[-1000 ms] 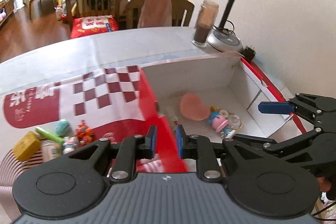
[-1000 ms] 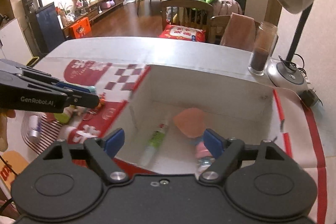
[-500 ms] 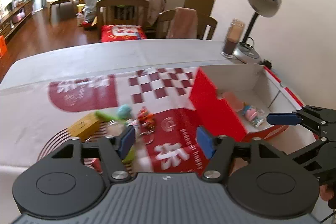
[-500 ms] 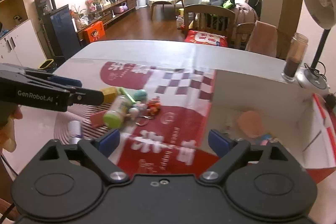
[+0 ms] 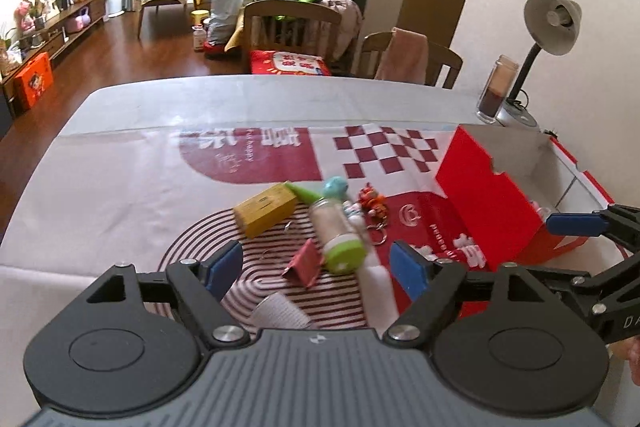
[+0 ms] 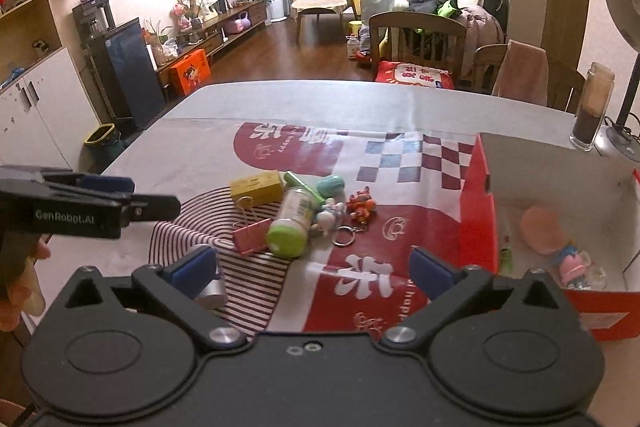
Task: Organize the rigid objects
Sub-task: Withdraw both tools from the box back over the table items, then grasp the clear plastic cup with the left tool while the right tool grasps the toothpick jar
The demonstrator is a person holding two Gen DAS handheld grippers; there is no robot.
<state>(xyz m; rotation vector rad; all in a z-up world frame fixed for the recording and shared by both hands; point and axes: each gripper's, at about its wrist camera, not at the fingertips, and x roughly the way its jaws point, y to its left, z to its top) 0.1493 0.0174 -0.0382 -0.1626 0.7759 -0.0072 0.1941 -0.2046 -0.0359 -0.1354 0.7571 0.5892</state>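
fingers of the left gripper stand apart with nothing between them, aimed at the pile low centre of the left wrist view; its jaws have just been opening. fingers of the right gripper are spread wide, also empty, and have just been opening too.

task looks partly done. the red box at the right of the right wrist view already holds a pink round piece, a small pink figure and a green-capped tube against the near wall. still loose on the worktop, on and just beside the striped mat left of the box: a green-capped bottle lying on its side, a yellow box, a pink binder clip, a teal egg shape, an orange toy on a keyring, a small white figure and a silver-ended roll near the left finger. so several items remain, judging by the pile.

versus a second ago: both views were over the red box then, looking down into it; now both have swung across to the loose pile and the box sits at the right edge of each frame. the left fingers were nearly together then, now apart. the left gripper shows at the left edge of the right wrist view, as before.
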